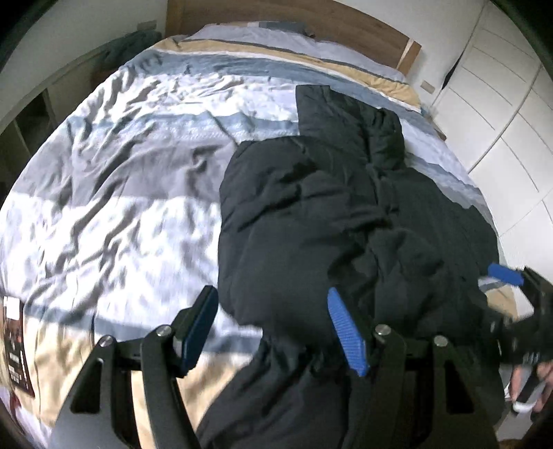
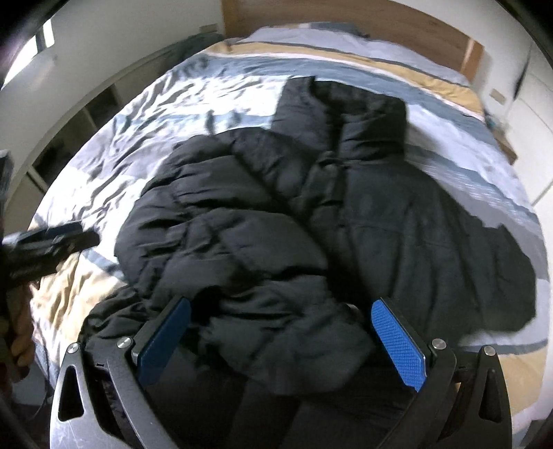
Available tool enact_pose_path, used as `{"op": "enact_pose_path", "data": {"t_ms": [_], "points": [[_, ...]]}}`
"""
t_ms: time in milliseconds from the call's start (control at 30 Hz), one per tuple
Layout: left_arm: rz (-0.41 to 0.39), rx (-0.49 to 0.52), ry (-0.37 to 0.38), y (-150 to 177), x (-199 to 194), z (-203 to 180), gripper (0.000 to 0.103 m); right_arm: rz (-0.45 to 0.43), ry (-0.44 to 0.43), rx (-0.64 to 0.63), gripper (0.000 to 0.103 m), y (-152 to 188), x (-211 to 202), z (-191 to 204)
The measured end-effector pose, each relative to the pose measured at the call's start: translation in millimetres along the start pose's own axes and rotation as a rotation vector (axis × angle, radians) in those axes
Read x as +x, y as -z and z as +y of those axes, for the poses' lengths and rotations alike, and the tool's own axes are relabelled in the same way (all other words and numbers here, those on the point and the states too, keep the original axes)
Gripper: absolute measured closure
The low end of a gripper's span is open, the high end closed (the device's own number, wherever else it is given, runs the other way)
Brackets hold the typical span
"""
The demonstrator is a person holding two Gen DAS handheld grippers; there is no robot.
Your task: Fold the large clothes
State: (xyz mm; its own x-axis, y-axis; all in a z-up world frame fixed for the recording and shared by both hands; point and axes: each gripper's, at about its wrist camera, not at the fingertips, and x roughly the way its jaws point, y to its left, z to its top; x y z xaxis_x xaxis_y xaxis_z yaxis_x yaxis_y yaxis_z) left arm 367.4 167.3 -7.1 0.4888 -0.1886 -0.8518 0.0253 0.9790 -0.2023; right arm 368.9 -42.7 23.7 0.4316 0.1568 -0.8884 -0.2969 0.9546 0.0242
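Note:
A large black puffer jacket lies crumpled on the striped bed, collar toward the headboard; it also fills the right wrist view. My left gripper is open, its blue pads apart, over the jacket's near left edge, with fabric between and below the fingers. My right gripper is open over the jacket's bunched near hem, with folds of fabric between its blue pads. The right gripper also shows at the right edge of the left wrist view. The left gripper appears at the left edge of the right wrist view.
The bed has a wrinkled blue, white and tan striped cover. A wooden headboard stands at the far end. White wardrobe doors line the right side. Open shelving stands on the left.

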Motion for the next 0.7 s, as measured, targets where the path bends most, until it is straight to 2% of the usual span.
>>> {"op": "enact_pose_path", "data": {"t_ms": [200, 400, 533, 700], "points": [[0.009, 0.023, -0.001, -22, 48, -19, 0.039, 0.026, -0.018, 0.035, 0.001, 1, 26, 1], [0.05, 0.048, -0.061, -5, 88, -32, 0.038, 0.126, -0.02, 0.063, 0.001, 25, 60, -13], [0.061, 0.04, -0.088, 1, 89, -34, 0.039, 0.172, -0.053, 0.09, 0.001, 45, 68, -26], [0.046, 0.005, -0.127, -2, 71, -44, 0.039, 0.162, -0.066, 0.126, 0.001, 54, 50, -57]]}}
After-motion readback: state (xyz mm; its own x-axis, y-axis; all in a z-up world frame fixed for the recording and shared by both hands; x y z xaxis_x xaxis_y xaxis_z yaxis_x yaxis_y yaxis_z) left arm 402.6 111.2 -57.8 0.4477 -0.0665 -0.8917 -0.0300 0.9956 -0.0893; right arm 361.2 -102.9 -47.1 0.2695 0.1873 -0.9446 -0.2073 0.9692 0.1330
